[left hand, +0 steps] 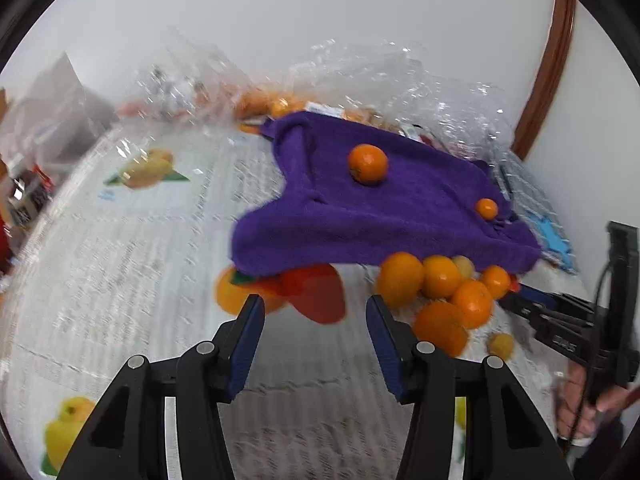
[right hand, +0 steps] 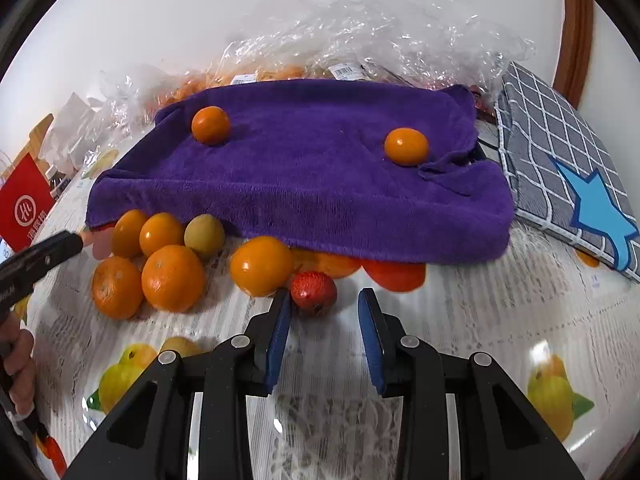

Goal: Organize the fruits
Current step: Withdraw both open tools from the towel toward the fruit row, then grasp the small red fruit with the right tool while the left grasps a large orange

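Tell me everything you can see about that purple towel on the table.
The purple towel looks like thick, fuzzy terry cloth, deep violet, spread roughly flat though rumpled, with one corner folded over at its right side. Two small oranges sit on top, one toward the left and one toward the right. Its near edge drapes over some of the fruit heaped in front. Crinkled clear plastic bags lie behind it, and a grey checked cloth lies beside it.

plastic wrap [right hand: 384,20] at back | checked cloth [right hand: 560,152] right | red bag [right hand: 24,204] left
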Demonstrator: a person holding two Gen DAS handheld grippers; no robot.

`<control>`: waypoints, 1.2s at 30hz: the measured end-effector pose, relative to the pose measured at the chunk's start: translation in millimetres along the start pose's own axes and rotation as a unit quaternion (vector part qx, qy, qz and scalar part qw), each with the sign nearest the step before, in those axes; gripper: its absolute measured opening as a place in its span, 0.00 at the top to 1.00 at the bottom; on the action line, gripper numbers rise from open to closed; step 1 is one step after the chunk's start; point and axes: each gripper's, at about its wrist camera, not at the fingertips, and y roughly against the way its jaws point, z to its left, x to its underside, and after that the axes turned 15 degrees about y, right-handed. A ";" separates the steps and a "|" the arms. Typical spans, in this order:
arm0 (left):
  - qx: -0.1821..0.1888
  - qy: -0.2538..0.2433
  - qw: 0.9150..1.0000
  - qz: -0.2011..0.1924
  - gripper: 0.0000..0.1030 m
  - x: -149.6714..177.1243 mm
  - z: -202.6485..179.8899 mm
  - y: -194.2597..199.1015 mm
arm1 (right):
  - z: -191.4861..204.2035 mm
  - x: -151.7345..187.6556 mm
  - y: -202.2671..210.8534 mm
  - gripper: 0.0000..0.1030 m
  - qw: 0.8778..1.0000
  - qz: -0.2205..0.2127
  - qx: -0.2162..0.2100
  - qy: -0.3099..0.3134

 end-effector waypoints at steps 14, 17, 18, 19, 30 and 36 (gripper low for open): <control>0.086 -0.025 0.996 0.020 0.60 12.3 -12.8 5.2 | -27.3 16.8 19.4 0.77 0.998 -0.046 -0.031 -0.042; 0.097 -0.038 0.994 0.033 0.59 16.2 -22.7 3.9 | -30.0 20.4 21.9 0.77 0.998 -0.043 -0.015 -0.041; 0.097 -0.044 0.993 0.041 0.59 18.6 -28.9 1.9 | -30.9 21.9 24.4 0.77 0.998 -0.047 -0.011 -0.039; 0.097 -0.048 0.993 0.046 0.59 20.7 -33.4 0.2 | -31.7 23.4 26.8 0.77 0.998 -0.050 -0.007 -0.035; 0.041 -0.075 0.994 0.066 0.58 32.0 -68.1 -25.9 | -40.5 31.4 27.0 0.77 0.999 -0.041 -0.007 -0.025; 0.070 -0.064 0.993 0.066 0.61 30.3 -61.8 -19.9 | -43.7 33.7 28.3 0.77 0.998 -0.048 -0.018 -0.036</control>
